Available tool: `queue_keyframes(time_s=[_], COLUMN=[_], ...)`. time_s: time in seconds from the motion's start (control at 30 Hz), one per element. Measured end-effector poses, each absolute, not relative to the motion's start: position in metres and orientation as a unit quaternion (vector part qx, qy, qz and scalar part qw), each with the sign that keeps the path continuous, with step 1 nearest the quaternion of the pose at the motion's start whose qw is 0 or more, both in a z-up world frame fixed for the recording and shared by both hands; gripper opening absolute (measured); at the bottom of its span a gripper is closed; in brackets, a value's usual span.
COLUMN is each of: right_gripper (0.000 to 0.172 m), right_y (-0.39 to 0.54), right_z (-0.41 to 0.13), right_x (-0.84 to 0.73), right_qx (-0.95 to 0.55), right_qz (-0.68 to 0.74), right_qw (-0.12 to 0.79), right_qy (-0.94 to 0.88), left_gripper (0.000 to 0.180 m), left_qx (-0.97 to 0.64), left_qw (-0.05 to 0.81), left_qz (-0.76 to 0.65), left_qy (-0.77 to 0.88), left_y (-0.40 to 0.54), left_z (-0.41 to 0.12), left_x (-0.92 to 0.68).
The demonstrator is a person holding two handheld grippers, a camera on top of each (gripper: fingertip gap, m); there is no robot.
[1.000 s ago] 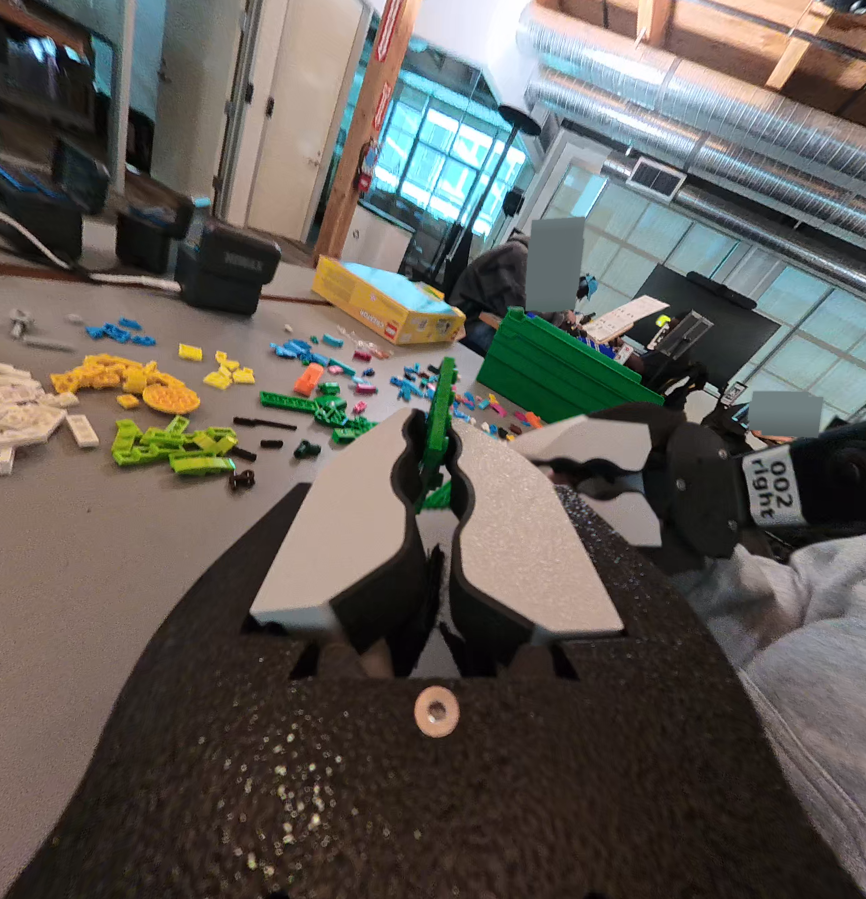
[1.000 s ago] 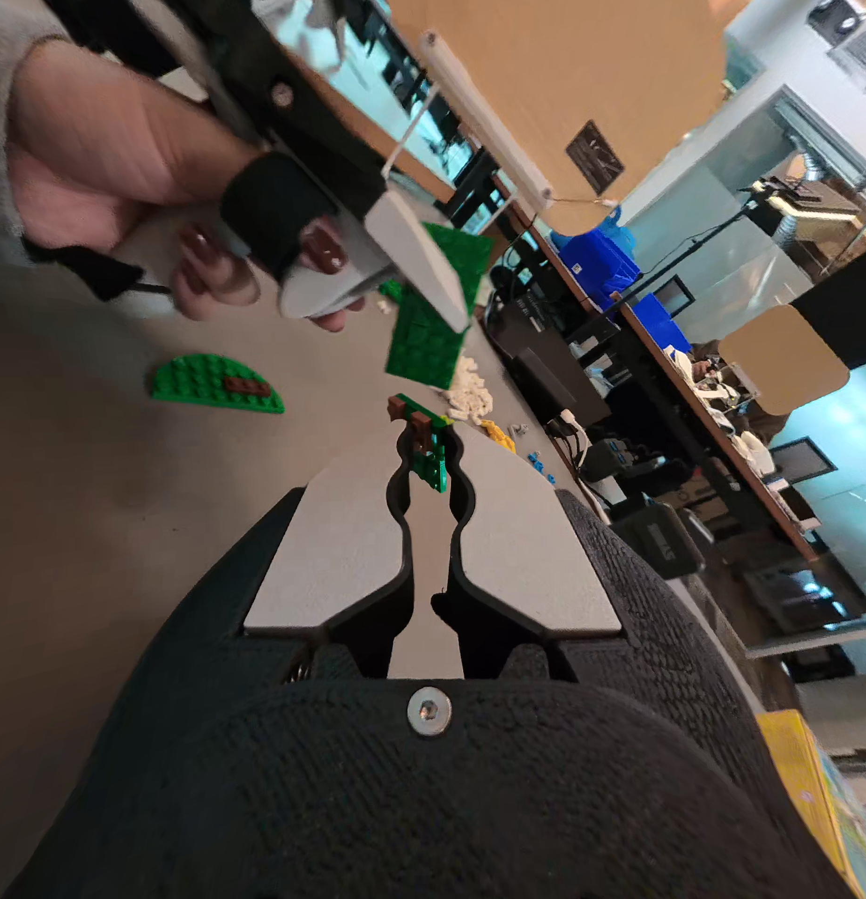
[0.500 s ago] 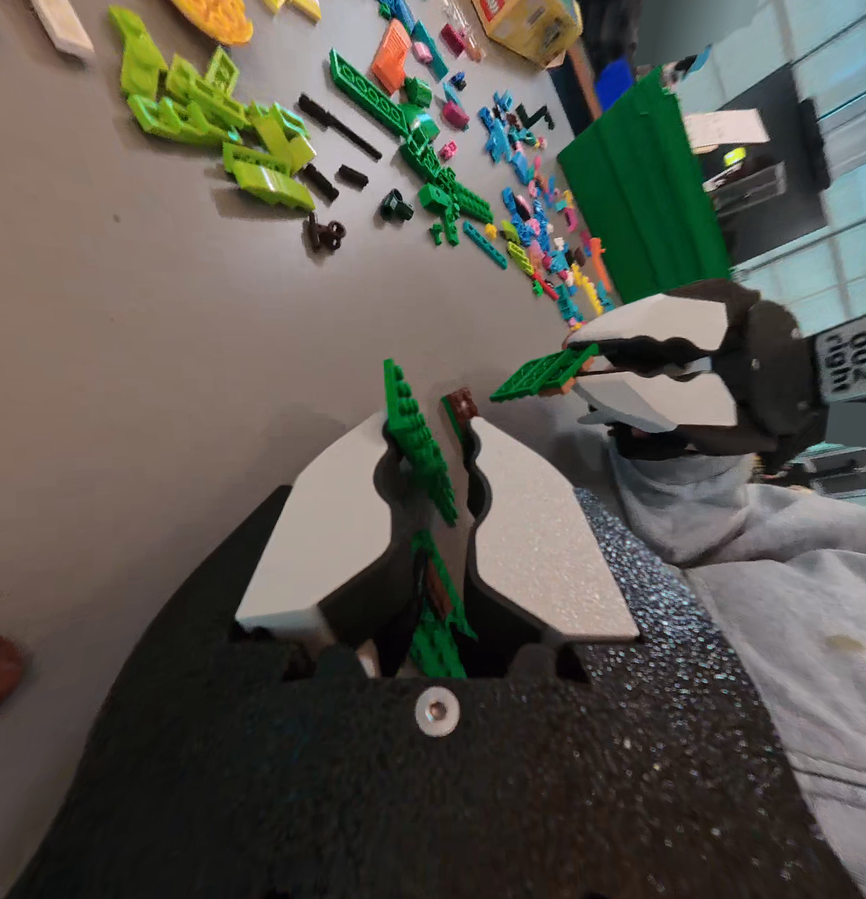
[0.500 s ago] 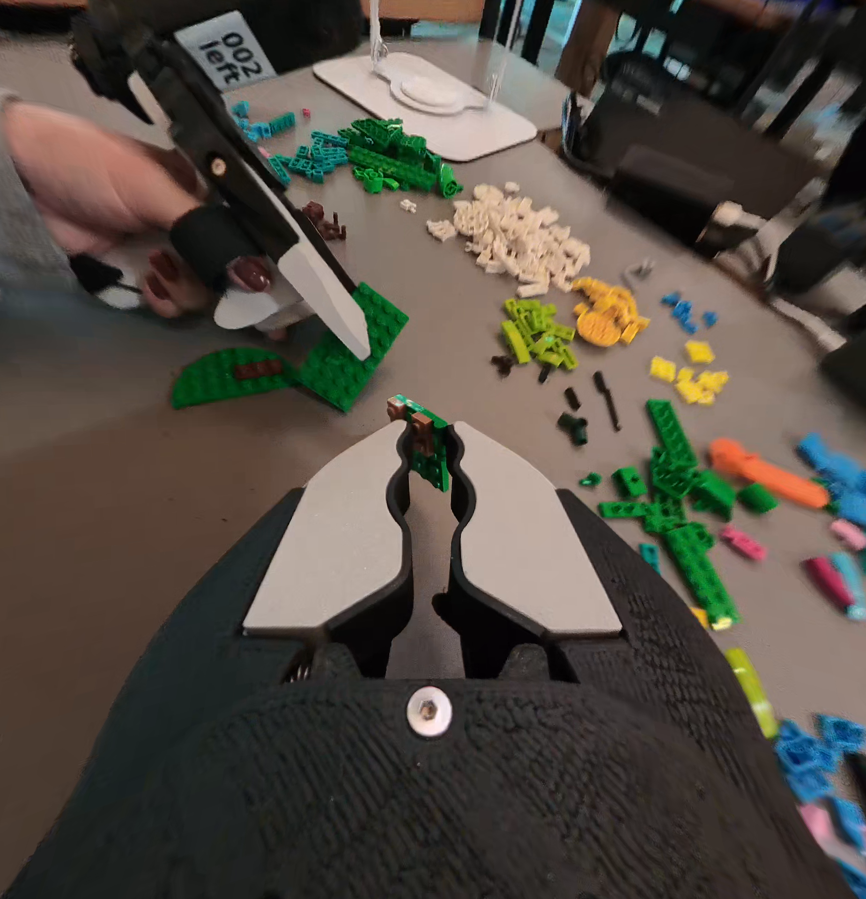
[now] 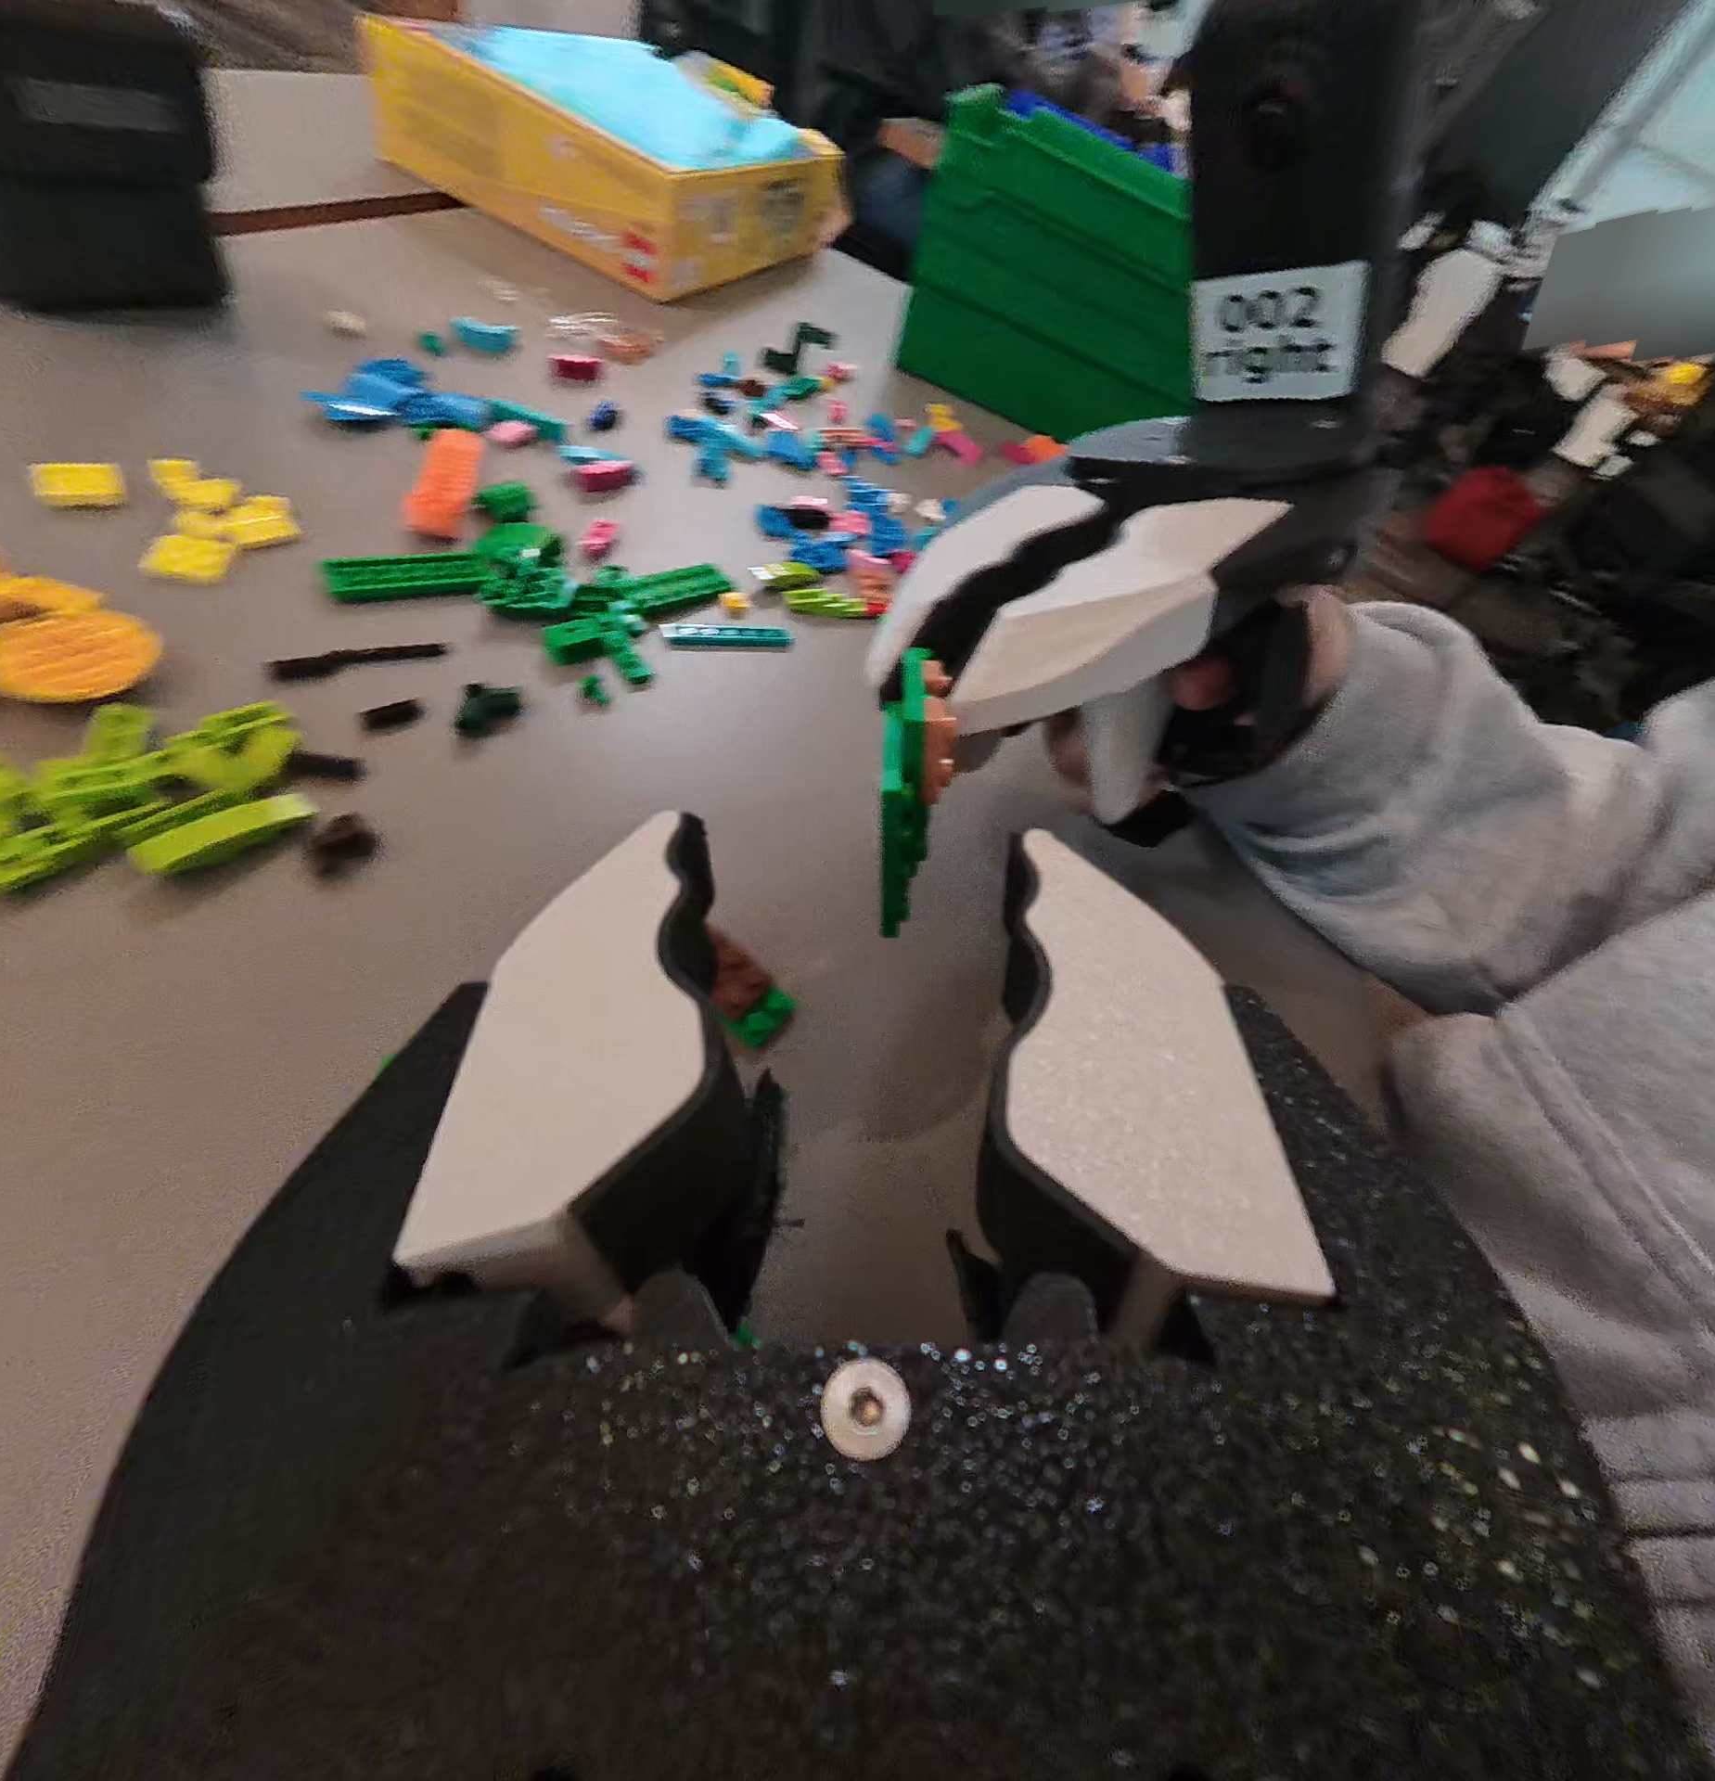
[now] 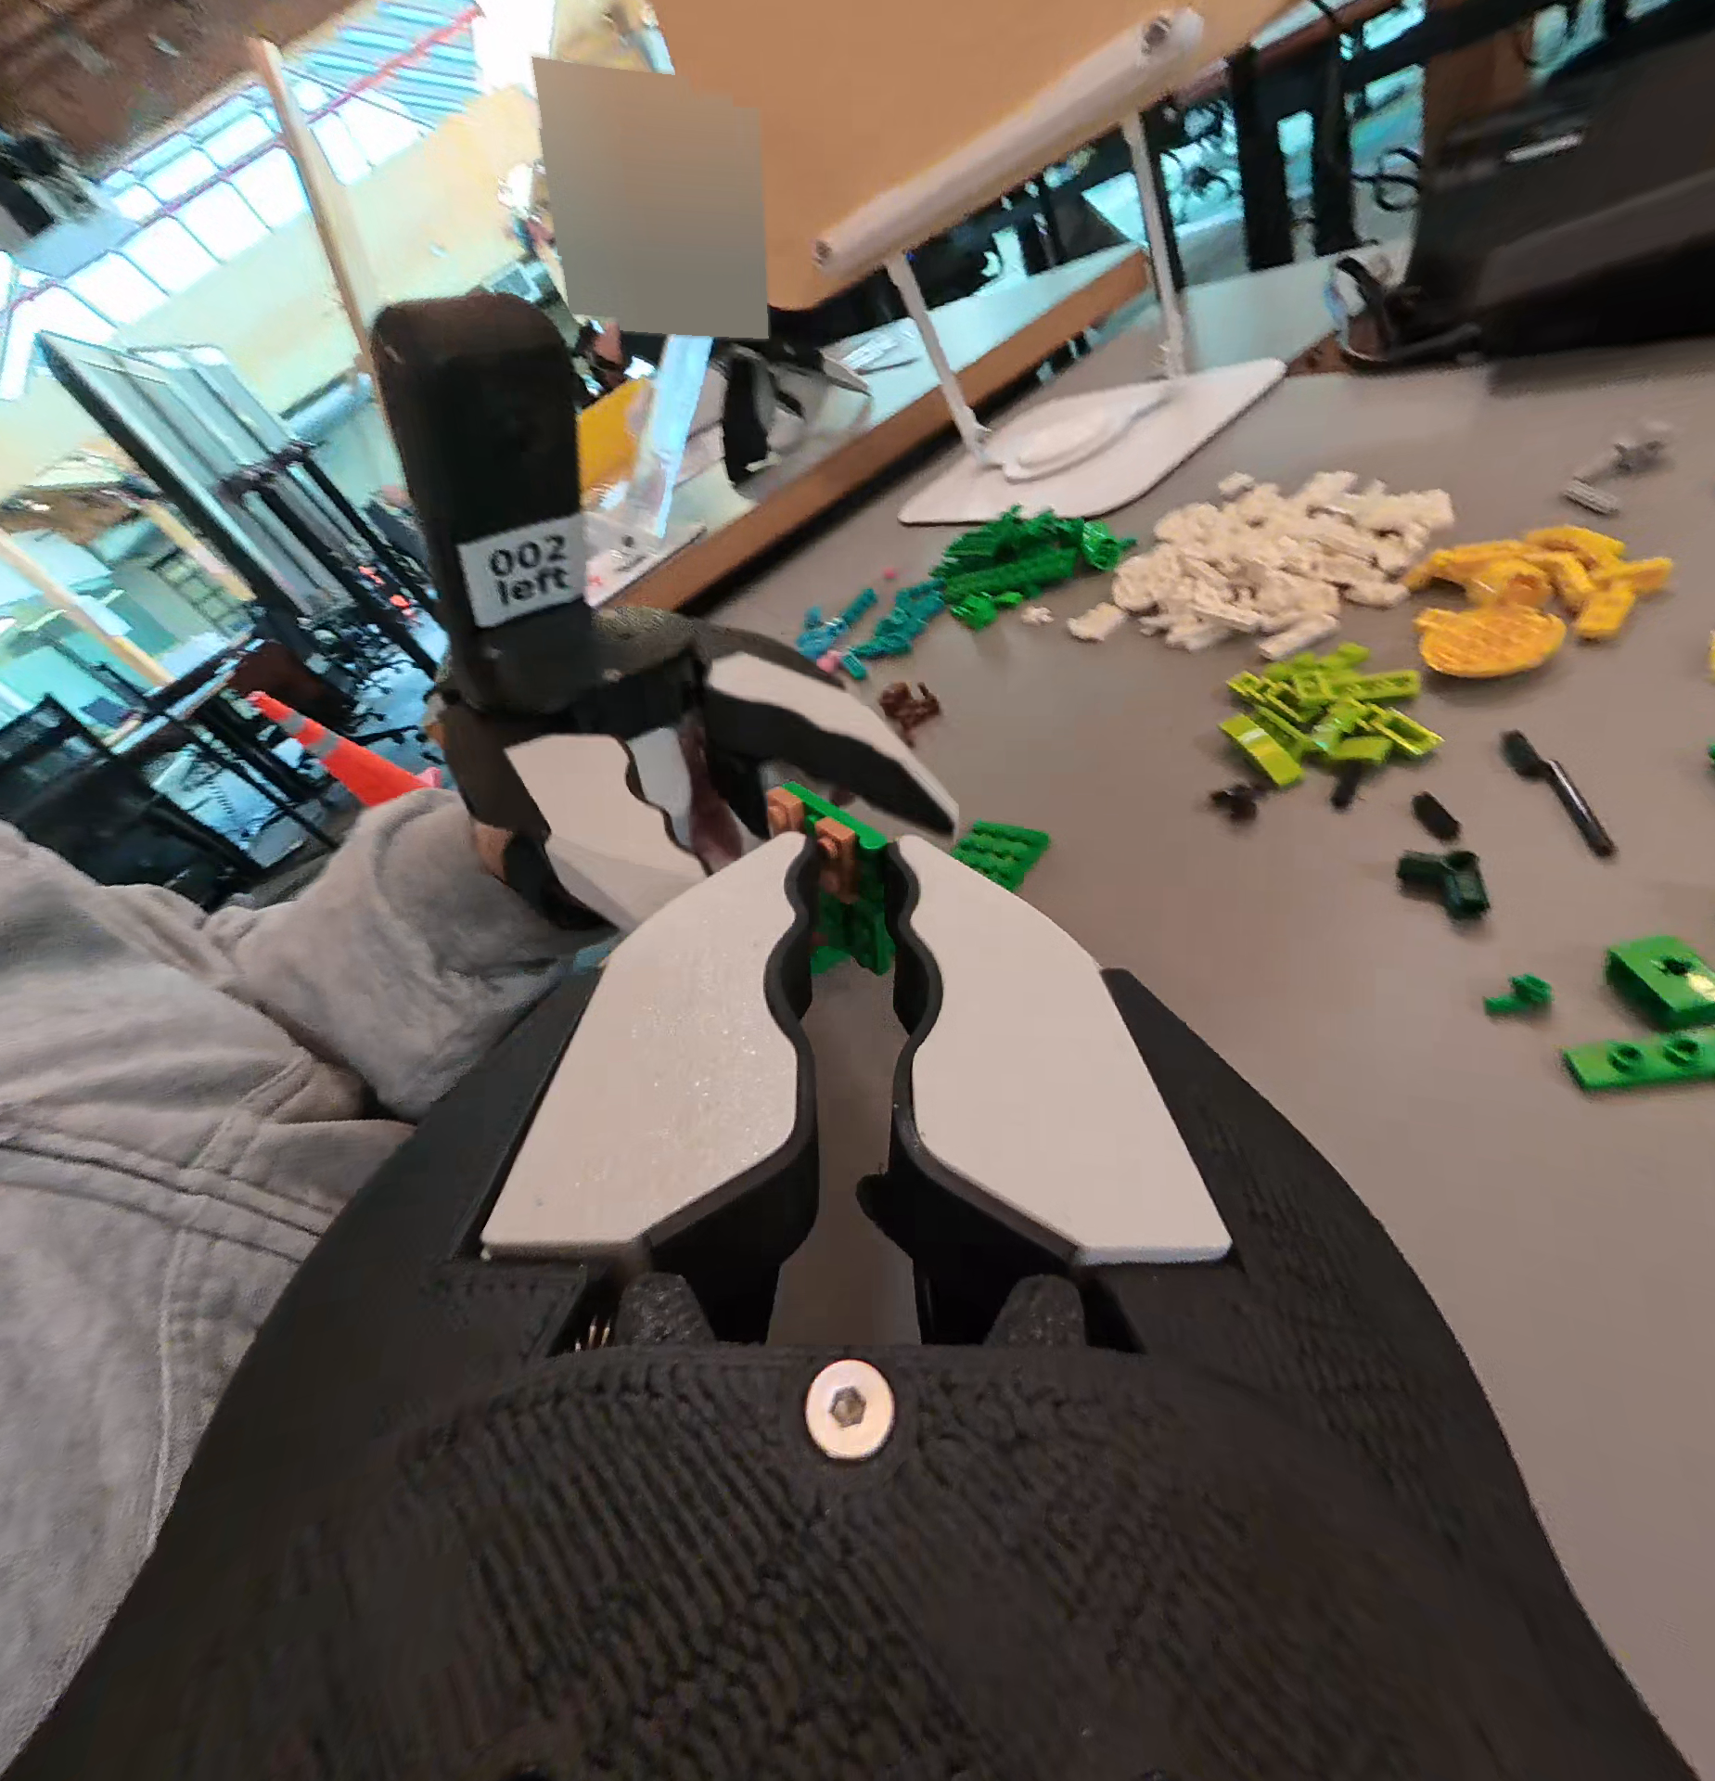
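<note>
— So, item one: your left gripper?

— Left gripper (image 5: 848, 834): jaws wide apart, nothing pressed between the pads. Half a second ago it was clamped on a green plate; that grip is gone. A flat green plate (image 6: 1003, 853) lies on the grey table (image 5: 545, 867) just past its far finger.

— Anything under it?

— One entry: a green piece with a brown brick on top (image 5: 752, 993), flat on the table, partly hidden beside my left-hand finger. Not gripped.

— Item two, the right gripper?

— Right gripper (image 6: 848, 843): closed on a small green plate assembly (image 5: 903, 800), both pads against its faces. Held clear of the table, upright and edge-on to my left camera, its lower end hanging in front of the open left jaws, between them in that view. It was carried flat and off to the side half a second ago; now it stands vertical.

— Its look?

— Bright green studded plate, thin, stepped along the lower edge. Tan-brown bricks (image 6: 839, 858) fixed near the top, by the fingertips.

— Surroundings?

— Lime pieces (image 5: 130, 781); white pile (image 6: 1268, 569); yellow pieces (image 6: 1508, 598); yellow box (image 5: 593, 164); green crate (image 5: 1036, 289); my grey sleeve (image 5: 1460, 771)
</note>
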State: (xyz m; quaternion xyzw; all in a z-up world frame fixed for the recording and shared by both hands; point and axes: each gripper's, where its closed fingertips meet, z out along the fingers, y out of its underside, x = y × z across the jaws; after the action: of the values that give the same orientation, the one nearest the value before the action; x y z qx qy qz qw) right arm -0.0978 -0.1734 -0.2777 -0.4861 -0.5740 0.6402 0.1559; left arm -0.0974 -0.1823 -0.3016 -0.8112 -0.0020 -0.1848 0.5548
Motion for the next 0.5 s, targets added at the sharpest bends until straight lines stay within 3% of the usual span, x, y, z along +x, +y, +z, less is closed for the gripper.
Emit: queue_keyframes(time_s=[0.03,0.2,0.33,0.5], right_gripper=[0.011,0.011,0.019,0.017], right_y=[-0.175,-0.181,-0.186,-0.192], right_z=[-0.275,-0.269,-0.271,-0.276], right_x=[-0.097,-0.092,-0.088,-0.083], right_qx=[-0.477,-0.439,-0.379,-0.335], right_qz=[0.646,0.656,0.614,0.572], right_qw=[0.156,0.170,0.242,0.281], right_qy=[-0.575,-0.589,-0.649,-0.694], left_gripper=[0.051,0.009,0.009,0.008], left_qx=[-0.806,-0.784,-0.797,-0.799], left_qw=[0.558,0.598,0.585,0.575], left_qz=[-0.197,-0.154,-0.103,-0.098], left_qy=[0.013,0.068,0.107,0.142], left_y=[-0.181,-0.182,-0.185,-0.187], left_z=[-0.300,-0.289,-0.293,-0.297], left_x=[-0.090,-0.084,-0.084,-0.075])
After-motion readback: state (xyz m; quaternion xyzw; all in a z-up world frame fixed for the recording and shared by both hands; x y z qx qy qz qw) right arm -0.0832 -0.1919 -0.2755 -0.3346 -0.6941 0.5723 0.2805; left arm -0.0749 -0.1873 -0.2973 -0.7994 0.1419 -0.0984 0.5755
